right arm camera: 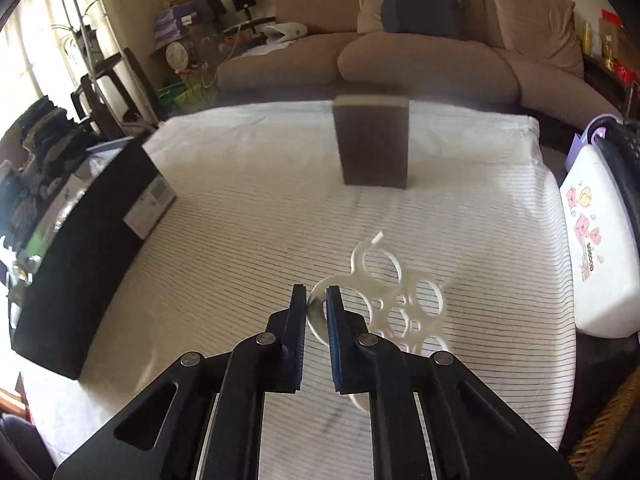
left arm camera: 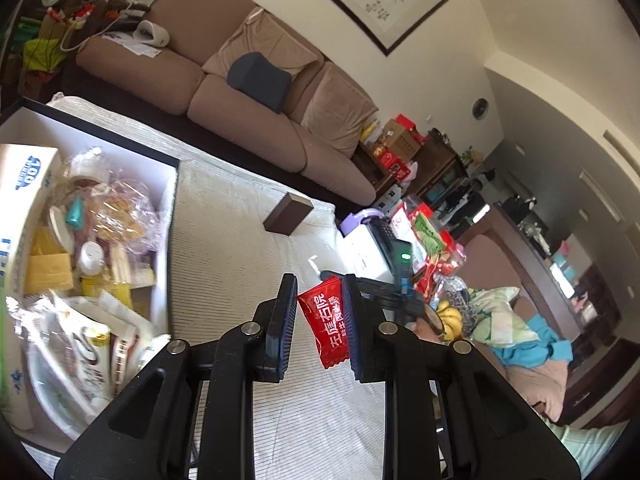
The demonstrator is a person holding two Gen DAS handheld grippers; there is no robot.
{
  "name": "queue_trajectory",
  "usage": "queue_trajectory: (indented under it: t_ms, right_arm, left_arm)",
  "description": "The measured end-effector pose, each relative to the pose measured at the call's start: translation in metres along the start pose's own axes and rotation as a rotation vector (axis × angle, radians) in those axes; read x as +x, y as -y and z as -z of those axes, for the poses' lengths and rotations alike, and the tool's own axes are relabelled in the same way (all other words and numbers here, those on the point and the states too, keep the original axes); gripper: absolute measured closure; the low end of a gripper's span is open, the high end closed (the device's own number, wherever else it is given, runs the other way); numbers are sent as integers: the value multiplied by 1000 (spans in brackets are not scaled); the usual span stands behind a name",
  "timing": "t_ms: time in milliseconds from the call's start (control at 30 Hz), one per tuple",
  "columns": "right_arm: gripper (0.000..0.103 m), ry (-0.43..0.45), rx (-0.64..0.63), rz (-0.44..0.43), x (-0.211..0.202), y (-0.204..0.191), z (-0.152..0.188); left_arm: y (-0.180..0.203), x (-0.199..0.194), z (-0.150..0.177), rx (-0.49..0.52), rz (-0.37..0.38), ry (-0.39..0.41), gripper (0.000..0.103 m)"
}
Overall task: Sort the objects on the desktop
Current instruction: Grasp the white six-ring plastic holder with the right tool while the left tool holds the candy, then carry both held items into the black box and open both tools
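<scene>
My left gripper (left arm camera: pixel 320 288) is shut on a red snack packet (left arm camera: pixel 329 325) and holds it above the striped white tablecloth (left arm camera: pixel 224 216). To its left stands a black-rimmed box (left arm camera: pixel 163 200) full of snacks and packets. My right gripper (right arm camera: pixel 316 294) is shut on a clear plastic ring holder (right arm camera: pixel 384 300) with several round holes, lifted a little over the cloth. A brown box (right arm camera: pixel 374 142) stands further ahead on the table, also seen in the left wrist view (left arm camera: pixel 288 214).
The black box (right arm camera: pixel 92 232) is at the left in the right wrist view. A white container with a purple lid (right arm camera: pixel 600 236) sits at the table's right edge. A brown sofa (left arm camera: pixel 224 92) lies beyond the table. Bananas (left arm camera: pixel 450 316) and packets lie at the right.
</scene>
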State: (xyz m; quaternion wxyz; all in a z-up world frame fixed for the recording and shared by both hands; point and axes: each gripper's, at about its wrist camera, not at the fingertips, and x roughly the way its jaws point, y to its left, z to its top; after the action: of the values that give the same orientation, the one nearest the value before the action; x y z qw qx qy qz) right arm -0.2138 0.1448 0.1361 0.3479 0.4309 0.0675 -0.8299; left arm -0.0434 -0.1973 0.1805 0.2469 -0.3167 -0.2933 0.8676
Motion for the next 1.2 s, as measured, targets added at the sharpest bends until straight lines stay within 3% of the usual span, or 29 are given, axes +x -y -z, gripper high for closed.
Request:
queue_trajectory:
  t_ms: [233, 367, 533, 733, 933, 1100, 1200]
  right_arm:
    - [94, 76, -77, -146, -59, -97, -49]
    - [94, 97, -130, -260, -63, -168, -86]
    - [94, 69, -295, -300, -29, -282, -117]
    - [94, -41, -472, -199, 66, -377, -111]
    - [94, -108, -506, -144, 118, -375, -73]
    - [94, -140, -501, -175, 119, -365, -60]
    - [94, -110, -447, -209, 106, -358, -63]
  left_arm:
    - [-56, -75, -53, -33, -152, -36, 82]
    - [-96, -96, -67, -67, -262, -70, 82]
    - [-132, -93, -70, -81, -335, -124, 82]
    - [-171, -71, -79, -81, -409, -188, 82]
    - [-194, -52, -80, -60, -453, -239, 82]
    - [-185, -73, -64, -14, -443, -279, 82]
    - [-176, -83, -46, 16, -461, -315, 81]
